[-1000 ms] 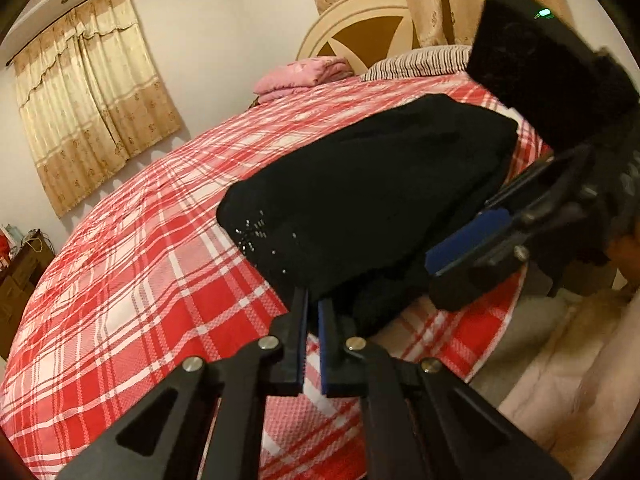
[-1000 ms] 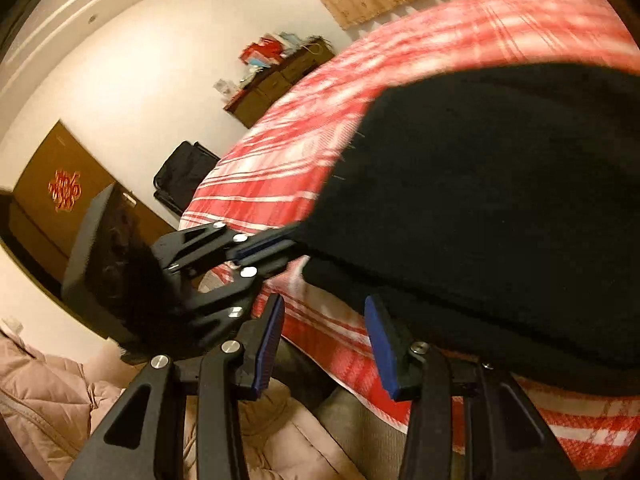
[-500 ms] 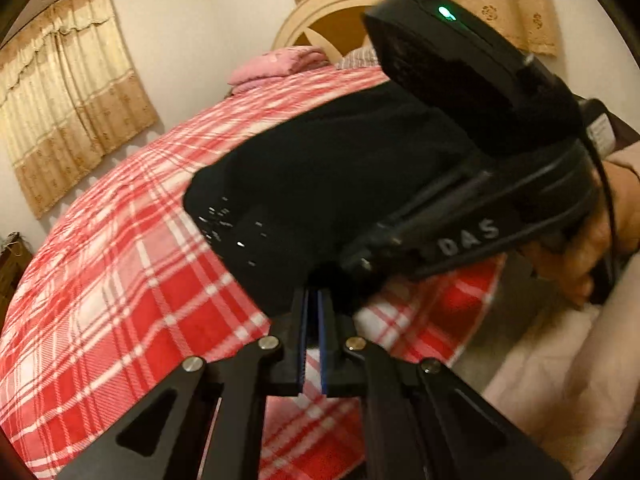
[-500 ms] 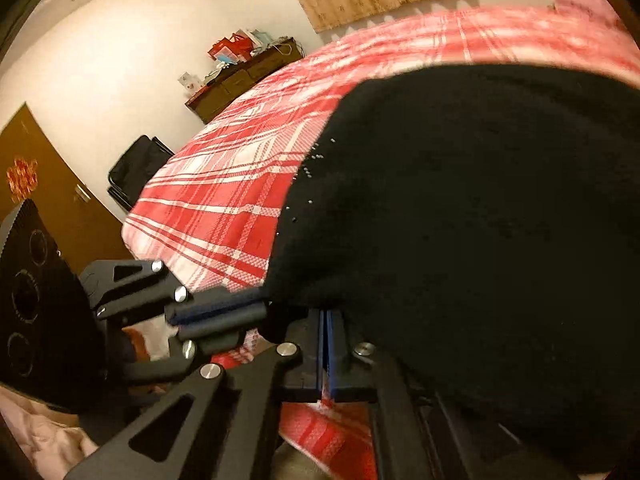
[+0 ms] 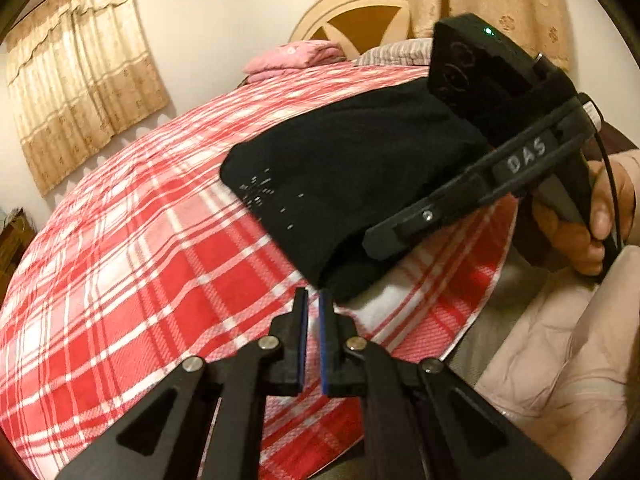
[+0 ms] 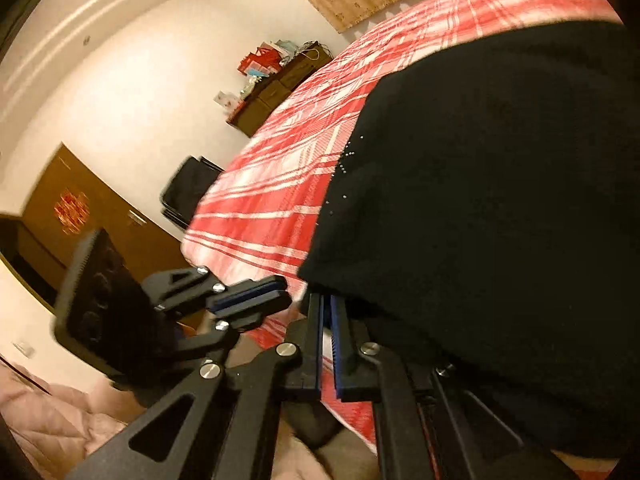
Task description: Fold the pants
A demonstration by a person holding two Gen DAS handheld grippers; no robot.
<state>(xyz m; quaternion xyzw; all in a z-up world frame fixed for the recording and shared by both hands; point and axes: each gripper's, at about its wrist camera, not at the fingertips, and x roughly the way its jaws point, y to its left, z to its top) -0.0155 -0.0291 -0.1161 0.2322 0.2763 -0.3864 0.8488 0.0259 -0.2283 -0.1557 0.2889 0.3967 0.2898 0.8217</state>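
Black pants (image 5: 352,184) folded on the plaid bed (image 5: 120,280), just ahead of left hand-held gripper (image 5: 314,304), nearly closed, empty. Right hand-held gripper (image 6: 326,312) narrowly parted under pants' near edge.

Left gripper (image 5: 313,300): matte black linkage arms with triangular cut-outs, silver round-head screws at the pivots, and blue pads lining the inner faces of both fingers (image 5: 325,344). Right gripper (image 6: 326,306): same black frame, silver screws and ribbed blue pads; its side bar bears raised letters "DAS", its black camera block shows a green light, and a black cable trails from the handle. Right hand (image 5: 580,220): bare skin, pale pink quilted sleeve.
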